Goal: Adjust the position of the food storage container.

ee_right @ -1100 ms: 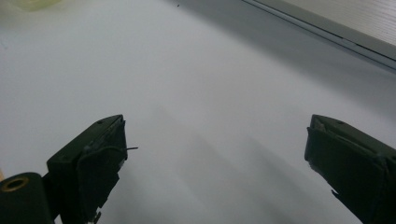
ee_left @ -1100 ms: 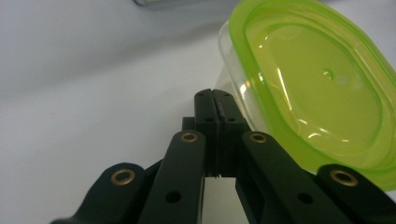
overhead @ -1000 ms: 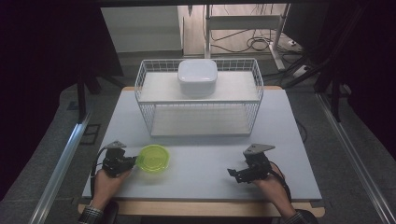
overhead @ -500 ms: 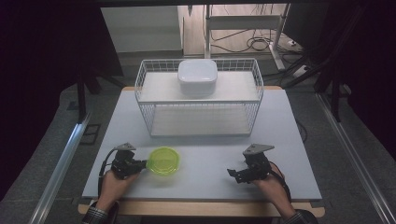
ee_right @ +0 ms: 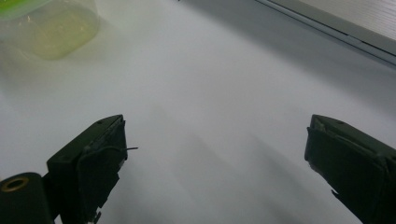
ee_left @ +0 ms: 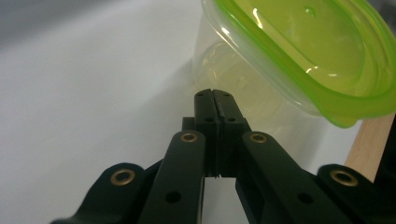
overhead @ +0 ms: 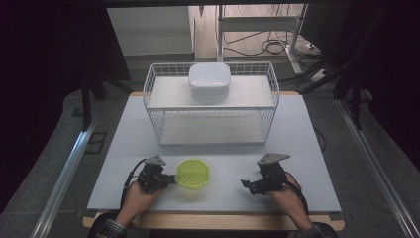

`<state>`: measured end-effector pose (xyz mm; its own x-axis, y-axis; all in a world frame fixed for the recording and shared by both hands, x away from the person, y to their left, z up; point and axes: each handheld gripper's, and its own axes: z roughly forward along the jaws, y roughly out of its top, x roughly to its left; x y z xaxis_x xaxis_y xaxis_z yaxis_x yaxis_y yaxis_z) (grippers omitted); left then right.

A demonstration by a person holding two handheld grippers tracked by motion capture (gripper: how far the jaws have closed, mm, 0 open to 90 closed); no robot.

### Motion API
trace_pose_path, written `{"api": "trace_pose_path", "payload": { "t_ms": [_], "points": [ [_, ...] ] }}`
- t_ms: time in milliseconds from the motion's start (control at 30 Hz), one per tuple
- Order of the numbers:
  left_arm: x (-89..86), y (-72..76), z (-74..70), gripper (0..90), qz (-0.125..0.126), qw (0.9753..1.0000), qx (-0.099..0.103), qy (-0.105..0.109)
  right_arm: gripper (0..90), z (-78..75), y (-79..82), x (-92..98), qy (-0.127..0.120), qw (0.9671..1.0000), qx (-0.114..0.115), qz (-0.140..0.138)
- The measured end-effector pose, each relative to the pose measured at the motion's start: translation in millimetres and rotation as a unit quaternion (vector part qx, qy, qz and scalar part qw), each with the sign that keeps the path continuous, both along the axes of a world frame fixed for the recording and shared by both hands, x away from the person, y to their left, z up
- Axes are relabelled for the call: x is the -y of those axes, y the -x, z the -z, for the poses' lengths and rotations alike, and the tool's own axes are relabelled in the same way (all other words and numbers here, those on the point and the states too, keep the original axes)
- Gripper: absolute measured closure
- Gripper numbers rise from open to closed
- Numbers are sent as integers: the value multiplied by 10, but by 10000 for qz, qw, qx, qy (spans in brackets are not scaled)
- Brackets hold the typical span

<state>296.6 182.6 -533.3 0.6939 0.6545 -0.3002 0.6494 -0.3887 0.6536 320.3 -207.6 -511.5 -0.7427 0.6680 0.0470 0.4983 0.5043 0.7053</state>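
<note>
Green-lidded tub [overhead: 194, 173] lower centre-left of high view, on table [overhead: 297, 129] near front edge. Left gripper [overhead: 166, 179] just left of tub, tips at its side; jaws pressed together, nothing between, tub wall right beyond tips [ee_left: 243, 88]. Right gripper [overhead: 249, 185] lower right, well apart from tub, jaws spread wide over bare table. White box [overhead: 209, 79] on wire rack [overhead: 153, 106], upper centre.

Green-lidded tub [overhead: 194, 173] and left tongs [overhead: 173, 178] farther right
</note>
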Motion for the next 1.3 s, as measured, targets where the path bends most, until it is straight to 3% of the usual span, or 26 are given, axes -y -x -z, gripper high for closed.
{"api": "trace_pose_path", "payload": {
  "t_ms": [467,767,1100,1133,1167,1300],
  "points": [
    [440,79,-5,896,584,9981,169,-43,61,11,-2,-10,39,10000,-11,-16],
    [606,136,5,861,783,9959,317,-328,60,14,-2,-13,74,10000,6,-42],
    [469,175,-67,592,471,9961,613,-434,61,2,1,-5,44,10000,40,-27],
    [434,191,-77,592,421,9955,695,-497,61,1,2,-5,36,10000,46,-27],
    [409,211,-85,507,363,9949,768,-535,60,-5,3,-4,16,10000,66,-17],
    [372,240,-100,403,276,9937,914,-586,61,-6,1,0,8,10000,81,-11]
  ]
}}
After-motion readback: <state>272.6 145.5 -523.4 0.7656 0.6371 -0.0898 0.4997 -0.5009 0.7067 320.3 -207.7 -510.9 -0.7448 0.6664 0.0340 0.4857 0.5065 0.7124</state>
